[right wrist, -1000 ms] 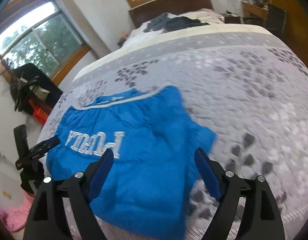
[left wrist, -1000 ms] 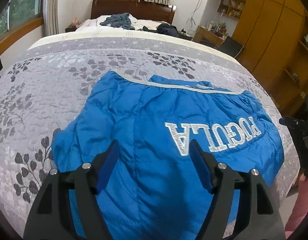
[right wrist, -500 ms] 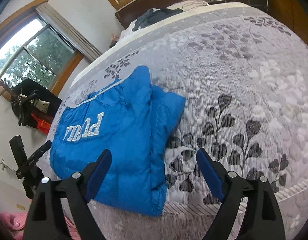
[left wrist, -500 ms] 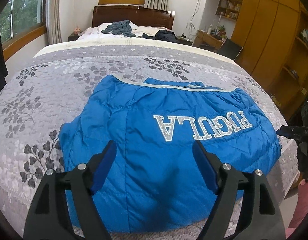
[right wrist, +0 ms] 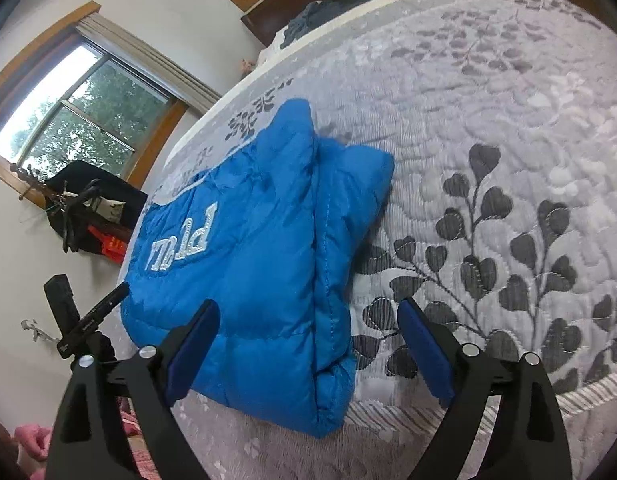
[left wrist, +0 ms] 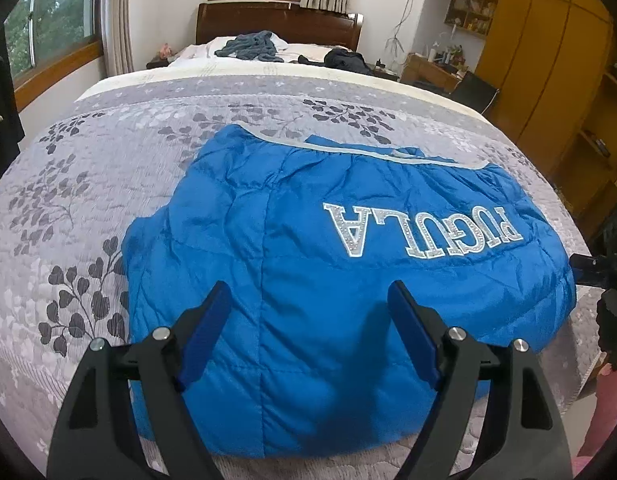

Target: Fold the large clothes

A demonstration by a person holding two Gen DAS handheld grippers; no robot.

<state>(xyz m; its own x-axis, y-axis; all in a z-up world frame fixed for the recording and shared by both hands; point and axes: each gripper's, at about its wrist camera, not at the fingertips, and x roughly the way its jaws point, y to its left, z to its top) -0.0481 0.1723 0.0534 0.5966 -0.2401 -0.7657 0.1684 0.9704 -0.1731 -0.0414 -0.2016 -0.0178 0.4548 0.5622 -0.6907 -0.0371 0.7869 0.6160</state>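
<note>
A blue padded jacket (left wrist: 316,264) with silver letters lies folded on the grey leaf-patterned bedspread (left wrist: 108,168), near the bed's foot edge. My left gripper (left wrist: 308,304) hovers open just above its near part, holding nothing. From the other side, the jacket (right wrist: 260,248) shows a folded sleeve edge along its right side. My right gripper (right wrist: 308,320) is open above the jacket's near corner, its right finger over the quilt (right wrist: 488,184), nothing between the fingers.
Dark clothes (left wrist: 252,46) lie at the headboard end. A wooden wardrobe (left wrist: 548,60) and desk stand to the right. A black tripod with a phone (right wrist: 84,320) stands by the bed's foot. A window (right wrist: 80,112) and hanging bags are on the wall.
Both grippers stayed open. The left view pulled back slightly, showing the whole jacket. The right gripper swung low toward the jacket's folded corner.
</note>
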